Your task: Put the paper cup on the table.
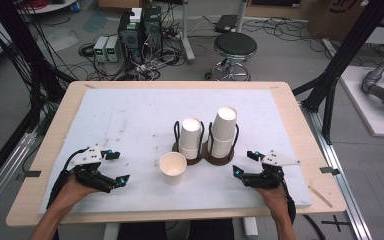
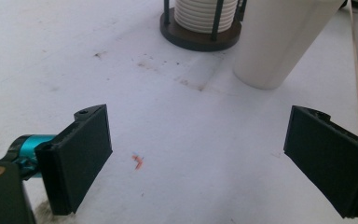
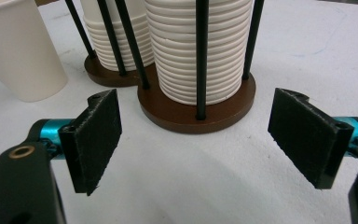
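A single white paper cup point(image 1: 172, 167) stands upright on the white mat, just in front of a brown double cup holder point(image 1: 203, 156). The holder carries two stacks of white cups between black rods: a shorter left stack point(image 1: 190, 137) and a taller right stack point(image 1: 223, 131). My left gripper point(image 1: 118, 169) rests low at the front left, open and empty, with the lone cup point(image 2: 279, 42) ahead of it to the right. My right gripper point(image 1: 245, 164) sits at the front right, open and empty, facing the holder's base point(image 3: 193, 109) and the taller stack point(image 3: 198, 49).
The white mat point(image 1: 130, 120) covers most of the wooden table point(image 1: 295, 120). Beyond the far edge stand a black stool point(image 1: 234, 47), computer boxes and cables on the floor. Black frame posts rise at both sides.
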`<move>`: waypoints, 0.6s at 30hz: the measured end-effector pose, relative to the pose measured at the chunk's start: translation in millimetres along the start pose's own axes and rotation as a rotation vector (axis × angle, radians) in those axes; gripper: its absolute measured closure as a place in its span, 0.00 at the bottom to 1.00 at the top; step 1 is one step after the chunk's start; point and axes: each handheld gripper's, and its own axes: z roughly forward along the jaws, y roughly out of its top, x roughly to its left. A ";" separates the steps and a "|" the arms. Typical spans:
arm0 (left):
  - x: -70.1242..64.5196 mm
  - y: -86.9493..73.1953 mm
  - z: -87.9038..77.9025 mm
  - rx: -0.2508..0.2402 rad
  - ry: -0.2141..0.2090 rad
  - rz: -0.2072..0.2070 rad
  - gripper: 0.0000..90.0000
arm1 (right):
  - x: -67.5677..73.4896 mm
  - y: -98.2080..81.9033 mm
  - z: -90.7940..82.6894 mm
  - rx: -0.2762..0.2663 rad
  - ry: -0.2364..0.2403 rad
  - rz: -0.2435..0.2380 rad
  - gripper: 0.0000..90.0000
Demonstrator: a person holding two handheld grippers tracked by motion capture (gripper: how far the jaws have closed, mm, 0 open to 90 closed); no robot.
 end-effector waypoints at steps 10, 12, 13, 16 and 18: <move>6.6 -10.1 -8.9 -0.060 0.101 -0.043 0.08 | -0.8 0.2 0.4 0.007 0.008 0.011 0.20; 8.3 -12.1 -9.8 -0.074 0.112 -0.059 0.08 | -0.8 0.2 0.5 0.006 0.008 0.008 0.20; 8.7 -13.0 -10.5 -0.079 0.122 -0.063 0.08 | -0.6 0.2 0.3 0.007 0.009 0.007 0.20; 10.0 -15.8 -11.8 -0.086 0.132 -0.072 0.08 | -0.9 0.2 0.4 0.008 0.014 0.009 0.20; 10.1 -18.1 -10.9 -0.084 0.131 -0.077 0.08 | -1.1 0.4 0.9 0.011 0.018 0.010 0.20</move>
